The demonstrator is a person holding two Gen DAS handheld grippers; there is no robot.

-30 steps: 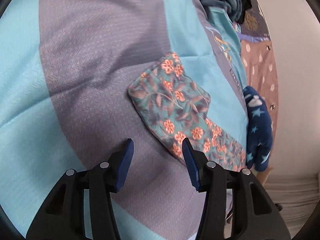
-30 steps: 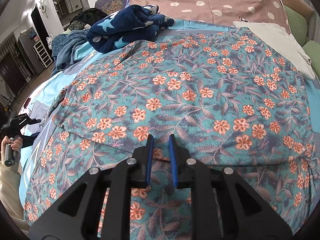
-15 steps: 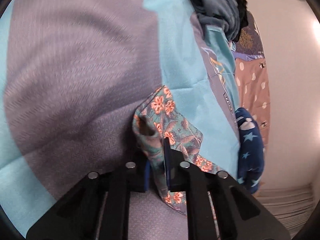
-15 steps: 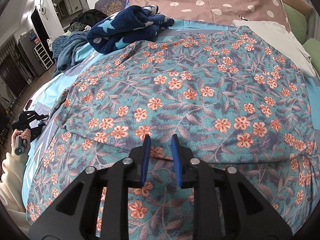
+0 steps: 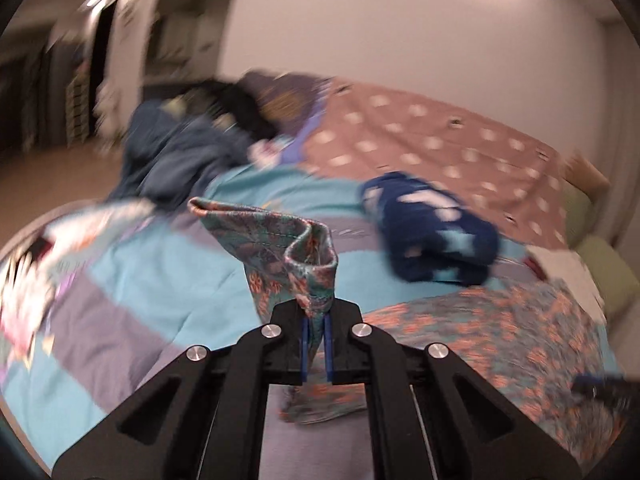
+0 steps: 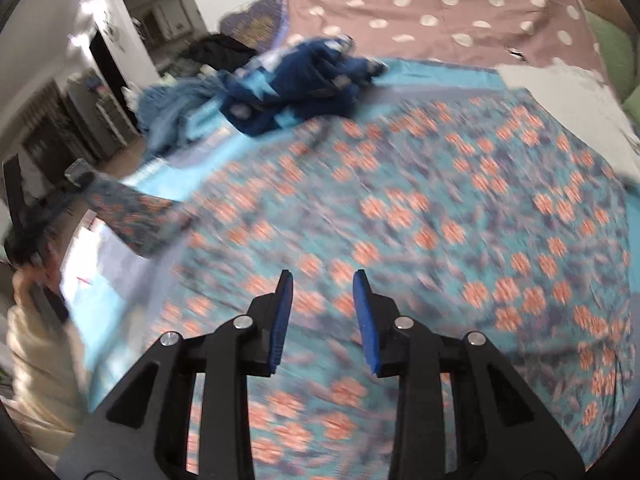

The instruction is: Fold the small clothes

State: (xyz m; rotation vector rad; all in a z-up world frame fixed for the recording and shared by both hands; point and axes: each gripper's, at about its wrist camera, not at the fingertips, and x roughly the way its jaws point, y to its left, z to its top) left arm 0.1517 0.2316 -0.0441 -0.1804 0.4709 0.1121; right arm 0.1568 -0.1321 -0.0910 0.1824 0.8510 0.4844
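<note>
Left gripper (image 5: 316,340) pinches thin teal orange-flowered cotton garment (image 5: 292,248) by its edge, right gripper (image 6: 322,320) w/ jaws apart & empty: cloth may slip out mid-fold.

Teal floral garment (image 6: 400,208) spread flat, one corner raised.

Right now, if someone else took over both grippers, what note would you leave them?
Left gripper: shut on a corner of the floral garment, lifted off the bed.
Right gripper: open, holding nothing, hovering over the spread part of the floral garment.
The garment lies mostly flat; only the left-hand flap is raised. A dark blue star-patterned bundle sits behind it, apart from the gripper.
Done: corner grasped and lifted.
Left: probably carry that flap across the garment, lay it down, then finish the remaining folds. Both views are motion-blurred.
</note>
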